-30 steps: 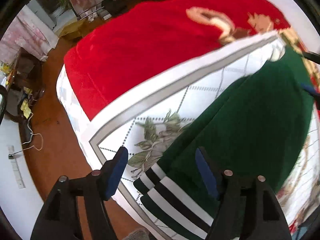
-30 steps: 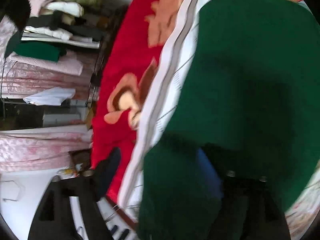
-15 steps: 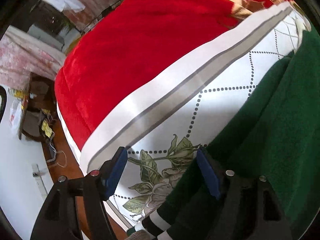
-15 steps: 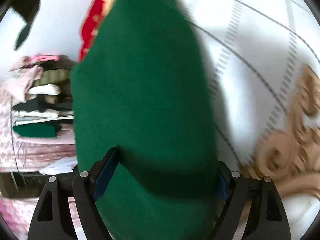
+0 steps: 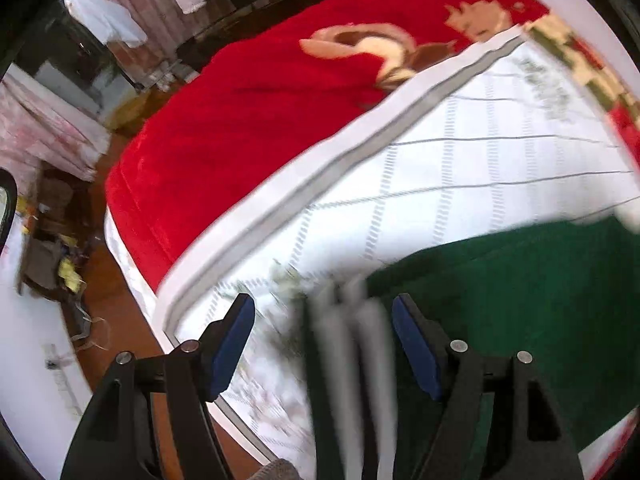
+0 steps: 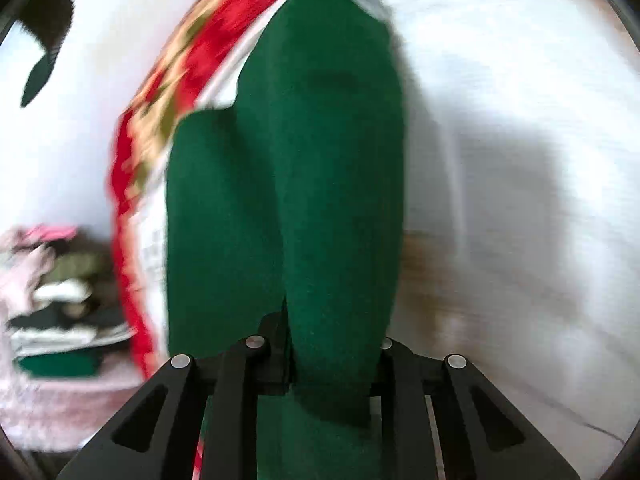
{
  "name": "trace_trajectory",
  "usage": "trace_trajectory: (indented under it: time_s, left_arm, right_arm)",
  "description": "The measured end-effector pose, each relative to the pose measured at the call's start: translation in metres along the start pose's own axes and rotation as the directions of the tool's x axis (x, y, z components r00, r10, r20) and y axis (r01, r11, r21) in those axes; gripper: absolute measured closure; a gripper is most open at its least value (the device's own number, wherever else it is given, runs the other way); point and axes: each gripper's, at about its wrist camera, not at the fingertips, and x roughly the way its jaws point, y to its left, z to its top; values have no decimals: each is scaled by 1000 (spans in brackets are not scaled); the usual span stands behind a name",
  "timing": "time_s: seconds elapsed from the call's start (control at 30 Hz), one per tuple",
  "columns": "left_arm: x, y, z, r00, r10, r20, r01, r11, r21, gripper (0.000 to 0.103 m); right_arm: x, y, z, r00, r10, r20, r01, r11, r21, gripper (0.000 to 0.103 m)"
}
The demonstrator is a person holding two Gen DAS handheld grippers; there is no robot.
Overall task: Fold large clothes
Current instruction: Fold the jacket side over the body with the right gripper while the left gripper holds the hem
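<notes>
Looking down from the left wrist view, one sees the bed's near edge and corner: a red blanket [image 5: 240, 120] covering the far part, a white quilted sheet [image 5: 460, 160] with grey border beside it, and one green garment [image 5: 540, 300] lying on the sheet towards its near right side, its striped cuff [image 5: 348, 344] blurred. Brown floor and clutter show past the bed's left edge. The right wrist view shows none of that floor; it gives instead a close fold of the same green garment [image 6: 304, 184] rising from the sheet, a patterned red strip along the bed's far edge, and a stack of folded clothes [image 6: 60, 304] off the bed at the left.

The left gripper [image 5: 324, 348] has its jaws well apart, the two blue pads [image 5: 230, 344] bare; the striped cuff lies between them, though whether either pad touches it is lost in the blur. The right gripper [image 6: 332, 344] has just been closing, and its jaws now pinch a ridge of green fabric.

Counted: one garment, two grippers, one blanket, one sheet.
</notes>
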Motion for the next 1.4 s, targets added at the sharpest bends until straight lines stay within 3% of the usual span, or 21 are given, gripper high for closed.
trace_trajectory:
  time_s: [0.07,0.1,0.13,0.17,0.27,0.4,0.57,0.6,0.63,0.67,0.73,0.87,0.93,1.0,1.1,1.27,1.3,1.4]
  left_arm:
    - [-6,-3,-13,998,-53,-30,52,998,-20,33]
    - [-4,-8,-15,996,-73,-51,71,997,-28,33]
    - [0,-12,-20,993,-95,-75,93,995,-32,33]
    - [5,-17,-23,989,-109,-97,107,994,-30,33]
    - [19,-36,-21,977,-153,-151,151,988,-25,33]
    - [28,-66,-1,967,-220,-127,222,975,3,33]
    - [51,-106,23,985,-153,-83,164,975,148,38]
    - [50,-113,26,986,-160,-49,166,969,185,72]
    - [47,-119,28,987,-156,-31,159,965,210,98]
    - [42,-125,29,991,-135,-5,132,962,237,99]
    - [21,-131,34,984,-166,61,145,955,257,100]
    - [-22,-123,54,958,-229,171,192,959,210,100]
    - [-11,-124,66,962,-224,155,193,962,195,100]
    - [23,-133,73,977,-189,100,166,964,209,99]
    - [44,-137,66,979,-197,49,182,959,216,99]
    - [24,-131,67,979,-197,52,183,962,202,95]
    - [19,-128,68,978,-203,54,190,963,190,94]
    - [5,-123,74,972,-218,94,201,967,157,90]
  right_arm:
    - [-37,-41,-19,983,-179,47,180,983,-18,72]
    - [-46,-57,-30,963,-263,50,265,964,-36,67]
    - [-50,-76,-40,940,-341,16,341,939,-51,57]
    - [-51,-93,-47,924,-381,-41,379,924,-58,53]
    - [-60,-115,-57,916,-378,-134,375,926,-48,49]
    - [-79,-110,-67,906,-389,-167,366,918,-149,45]
    - [-98,-103,-82,908,-384,-167,358,919,-164,45]
    - [-104,-105,-85,910,-384,-155,359,918,-166,45]
    - [-108,-107,-85,912,-385,-143,360,917,-174,45]
    - [-112,-107,-88,910,-394,-125,367,910,-194,45]
    - [-120,-107,-94,900,-428,-87,399,887,-232,45]
    - [-140,-106,-102,885,-465,38,459,855,-242,45]
    - [-144,-99,-95,880,-470,66,471,850,-235,45]
    - [-143,-102,-84,883,-465,57,465,854,-236,45]
    - [-128,-88,-83,875,-483,38,475,840,-263,45]
    - [-137,-26,-80,921,-385,56,378,854,-358,45]
    - [-134,-12,-79,939,-340,46,331,863,-381,45]
    - [-95,25,-71,964,-264,-41,222,876,-429,45]
